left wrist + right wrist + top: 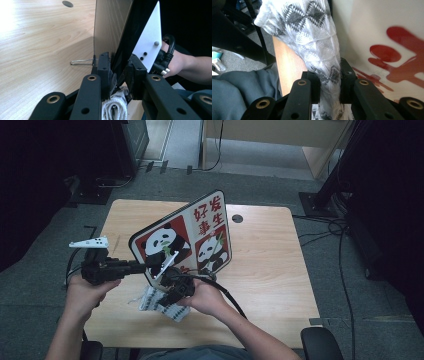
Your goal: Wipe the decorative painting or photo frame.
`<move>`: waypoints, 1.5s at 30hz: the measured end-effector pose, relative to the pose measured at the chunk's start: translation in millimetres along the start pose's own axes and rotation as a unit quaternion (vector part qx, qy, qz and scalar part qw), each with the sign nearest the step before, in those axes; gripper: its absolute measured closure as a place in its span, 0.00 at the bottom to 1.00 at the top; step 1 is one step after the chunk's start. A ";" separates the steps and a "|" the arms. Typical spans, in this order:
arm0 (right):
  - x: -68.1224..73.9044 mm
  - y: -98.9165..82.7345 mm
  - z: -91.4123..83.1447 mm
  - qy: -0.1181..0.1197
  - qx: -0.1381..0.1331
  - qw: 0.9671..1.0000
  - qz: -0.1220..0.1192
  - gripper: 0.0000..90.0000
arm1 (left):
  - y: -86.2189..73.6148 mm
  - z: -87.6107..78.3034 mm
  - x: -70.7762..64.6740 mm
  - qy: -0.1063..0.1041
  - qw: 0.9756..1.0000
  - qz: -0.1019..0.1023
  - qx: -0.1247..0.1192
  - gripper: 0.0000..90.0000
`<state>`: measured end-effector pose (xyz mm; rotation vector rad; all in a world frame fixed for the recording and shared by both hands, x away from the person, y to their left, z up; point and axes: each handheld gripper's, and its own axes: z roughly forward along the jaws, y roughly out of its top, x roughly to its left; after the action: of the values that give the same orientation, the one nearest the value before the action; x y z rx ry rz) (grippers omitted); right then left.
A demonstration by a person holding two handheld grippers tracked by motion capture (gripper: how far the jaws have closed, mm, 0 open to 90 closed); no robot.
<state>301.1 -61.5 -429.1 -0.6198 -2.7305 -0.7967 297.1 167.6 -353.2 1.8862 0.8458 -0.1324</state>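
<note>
A panda board [200, 230] with red characters stands tilted up on the wooden table [270, 270]. My left gripper [152, 262] reaches in from the left and is shut on its lower left edge. In the left gripper view the jaws [117, 72] clamp the board's thin dark rim [125, 37], and a wire stand [82, 61] pokes out behind it. My right gripper [167, 297] sits just below the board, shut on a white cloth [150, 302] with a grey diamond pattern. In the right gripper view the cloth [312, 32] bunches up between the pads [329, 80], next to the board's red print [387, 37].
A round cable hole [237, 218] lies in the table's far edge. The right half of the table [280, 250] is bare wood. Cables [340, 235] trail on the carpet at right, and a dark chair arm [320, 342] sits near the front right corner.
</note>
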 end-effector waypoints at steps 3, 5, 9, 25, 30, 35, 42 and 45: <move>0.2 -2.9 3.3 0.000 0.001 1.000 0.004 0.86 | 0.1 0.0 -0.1 0.001 1.000 0.001 0.000 0.84; -0.4 -5.1 6.0 -0.001 0.001 1.000 0.005 0.86 | 0.0 0.1 -0.5 0.000 1.000 0.001 0.000 0.84; -2.2 -10.9 10.8 -0.002 0.006 1.000 0.003 0.86 | 0.3 -0.1 -2.0 0.007 1.000 0.006 0.000 0.85; -7.3 -28.5 17.7 0.002 0.018 1.000 -0.002 0.87 | -0.4 -0.1 -1.8 0.006 1.000 0.005 -0.003 0.85; -2.9 -22.5 -2.0 0.013 0.004 1.000 -0.016 0.88 | -1.0 0.0 -2.0 0.008 1.000 0.005 -0.006 0.85; -0.4 -15.9 -21.3 0.009 0.000 1.000 -0.025 0.88 | -1.8 -0.2 -1.8 0.009 1.000 0.004 -0.008 0.85; 0.6 -3.8 -56.7 -0.006 -0.009 0.999 -0.035 0.88 | -2.4 0.2 -1.9 0.012 1.000 0.005 -0.013 0.85; 0.7 3.5 -73.4 -0.012 -0.018 0.999 -0.038 0.88 | -2.5 0.3 -1.8 0.012 1.000 0.006 -0.014 0.85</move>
<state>309.3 -99.3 -366.7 -0.5382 -2.7820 -0.8618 294.3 167.0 -354.4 1.8695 0.8484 -0.0910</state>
